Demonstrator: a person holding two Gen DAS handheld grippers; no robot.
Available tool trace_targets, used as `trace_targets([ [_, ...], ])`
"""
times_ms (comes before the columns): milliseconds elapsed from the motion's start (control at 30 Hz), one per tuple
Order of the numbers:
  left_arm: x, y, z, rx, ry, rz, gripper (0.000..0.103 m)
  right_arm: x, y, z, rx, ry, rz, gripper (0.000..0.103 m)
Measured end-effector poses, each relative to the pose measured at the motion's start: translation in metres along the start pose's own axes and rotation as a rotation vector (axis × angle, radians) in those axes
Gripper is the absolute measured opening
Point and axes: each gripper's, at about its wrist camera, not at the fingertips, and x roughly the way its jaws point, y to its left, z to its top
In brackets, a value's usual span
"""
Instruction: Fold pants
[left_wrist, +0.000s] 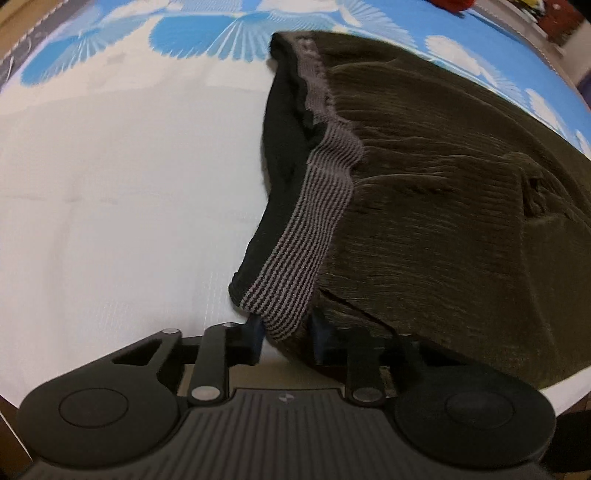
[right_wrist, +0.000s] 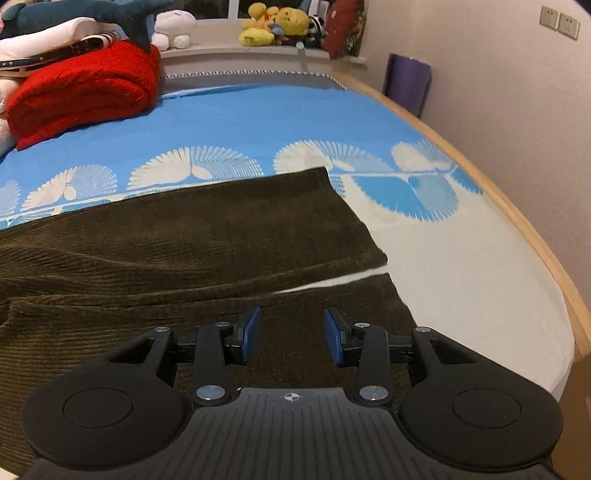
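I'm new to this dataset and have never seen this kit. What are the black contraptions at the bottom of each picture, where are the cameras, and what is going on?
No robot here: a person holds a two-finger gripper in each hand, and a fisheye camera on each one looks forward along its fingers. That is why the pictures bulge.

In the left wrist view, the left gripper has the striped waistband of dark olive corduroy pants between its fingers; whether it is clamped shut I cannot tell.

In the right wrist view, the right gripper is open and holds nothing, its blue pads over the leg end of the same pants.

The pants lie on a bed with a blue and white sheet. A folded red blanket and plush toys sit behind.
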Motion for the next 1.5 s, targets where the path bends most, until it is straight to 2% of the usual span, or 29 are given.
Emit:
trace_targets([
  [100,-0.015,0.004,-0.005,-0.006,-0.035,-0.012,0.022,0.003,0.001,0.0,0.002,0.008,0.001,0.04],
  [167,-0.026,0.01,-0.009,-0.02,-0.059,0.011,0.022,0.004,0.003,0.001,-0.005,0.01,0.005,0.04],
  [267,-0.027,0.012,-0.017,-0.02,-0.033,0.055,0.023,0.007,0.007,0.002,-0.026,0.017,0.006,0.04],
  [367,-0.024,0.01,-0.017,-0.007,0.004,0.072,0.035,0.011,0.01,0.003,-0.047,0.029,0.003,0.04],
  [500,-0.044,0.004,-0.011,-0.022,-0.096,0.076,0.04,0.01,0.009,0.003,-0.046,0.03,0.005,0.04],
  [533,-0.046,-0.002,-0.011,-0.005,-0.113,0.073,0.046,0.009,0.009,0.003,-0.046,0.026,0.007,0.04],
  [600,-0.047,-0.016,-0.01,0.06,-0.132,0.076,0.051,0.009,0.007,0.002,-0.052,0.023,0.006,0.04],
  [700,-0.046,-0.023,-0.012,0.119,-0.141,0.117,0.051,0.01,0.006,0.002,-0.051,0.025,0.004,0.04],
  [767,-0.049,-0.019,-0.014,0.1,-0.161,0.142,0.051,0.009,0.004,0.002,-0.042,0.022,0.009,0.04],
  [867,-0.062,-0.014,-0.014,0.068,-0.24,0.217,0.051,0.01,0.004,0.002,-0.044,0.02,0.012,0.04],
  [900,-0.065,-0.014,-0.012,0.055,-0.257,0.21,0.051,0.01,0.004,0.002,-0.046,0.022,0.011,0.04],
  [967,-0.068,-0.022,-0.013,0.087,-0.277,0.115,0.051,0.01,0.006,0.002,-0.05,0.022,0.011,0.04],
  [1033,-0.063,-0.036,-0.015,0.162,-0.257,0.051,0.051,0.01,0.01,0.003,-0.059,0.02,0.017,0.04],
  [1067,-0.058,-0.041,-0.017,0.197,-0.237,0.045,0.051,0.01,0.012,0.004,-0.066,0.016,0.02,0.04],
  [1133,-0.034,-0.049,-0.021,0.253,-0.11,0.075,0.05,0.007,0.016,0.004,-0.075,0.005,0.025,0.04],
  [1200,0.003,-0.046,-0.029,0.298,0.085,0.179,0.044,0.004,0.021,0.005,-0.082,-0.009,0.034,0.04],
  [1233,0.003,-0.05,-0.029,0.335,0.068,0.183,0.044,0.002,0.023,0.006,-0.085,-0.018,0.039,0.04],
  [1267,-0.001,-0.053,-0.026,0.328,0.055,0.181,0.044,0.0,0.024,0.007,-0.087,-0.027,0.043,0.04],
  [1300,-0.006,-0.051,-0.023,0.291,0.044,0.172,0.044,-0.002,0.025,0.007,-0.087,-0.038,0.05,0.04],
  [1400,-0.031,-0.051,-0.016,0.208,-0.06,0.103,0.05,-0.008,0.026,0.01,-0.079,-0.069,0.082,0.04],
  [1500,-0.047,-0.054,-0.009,0.145,-0.153,0.083,0.054,-0.013,0.03,0.012,-0.069,-0.095,0.107,0.04],
])
